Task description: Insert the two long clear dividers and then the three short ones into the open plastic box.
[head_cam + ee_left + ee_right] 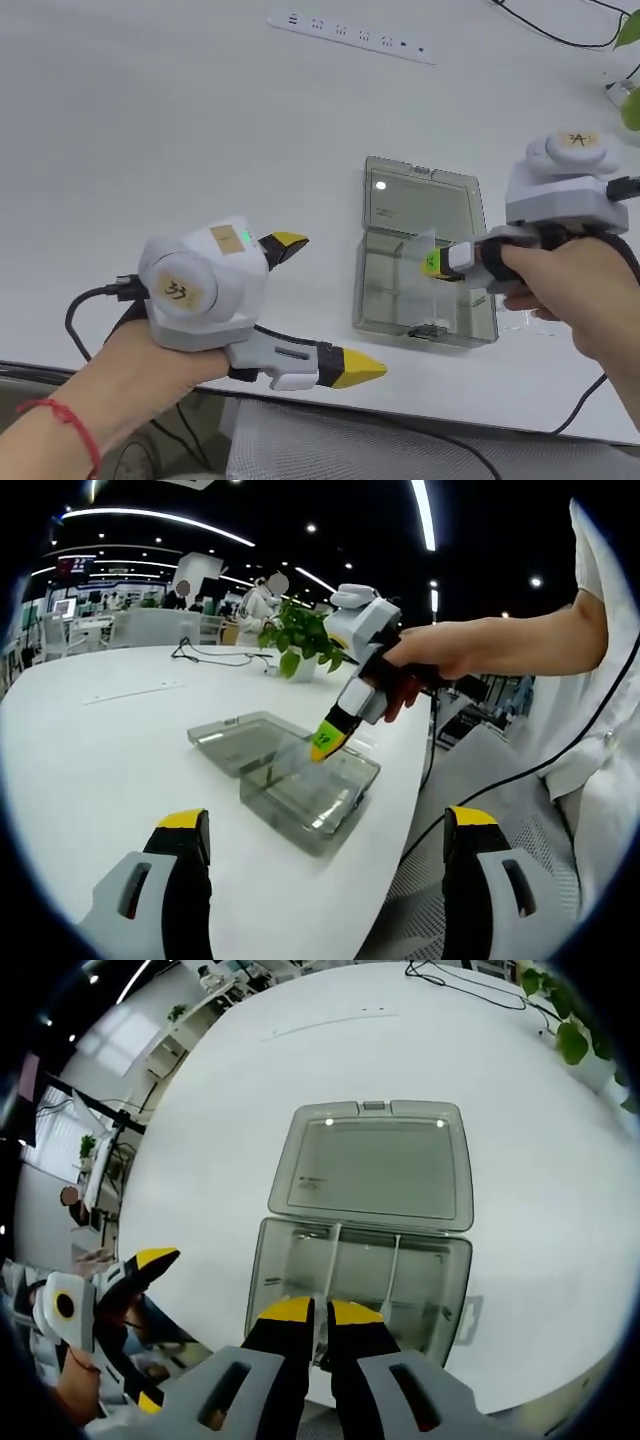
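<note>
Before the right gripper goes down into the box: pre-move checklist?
1. Lid open and lying flat on the table: ok.
2. Two long dividers standing in the plastic box: ok, two upright strips run from the hinge side to the near wall.
3. Right gripper shut on a clear divider: ok, a thin clear piece sits between the jaws, above the box.
4. Held divider lined up with its slots: cannot tell.
5. Left gripper open and off to the side of the box: ok.
6. Other short dividers at hand: cannot tell; one clear piece lies on the table beside the box.
</note>
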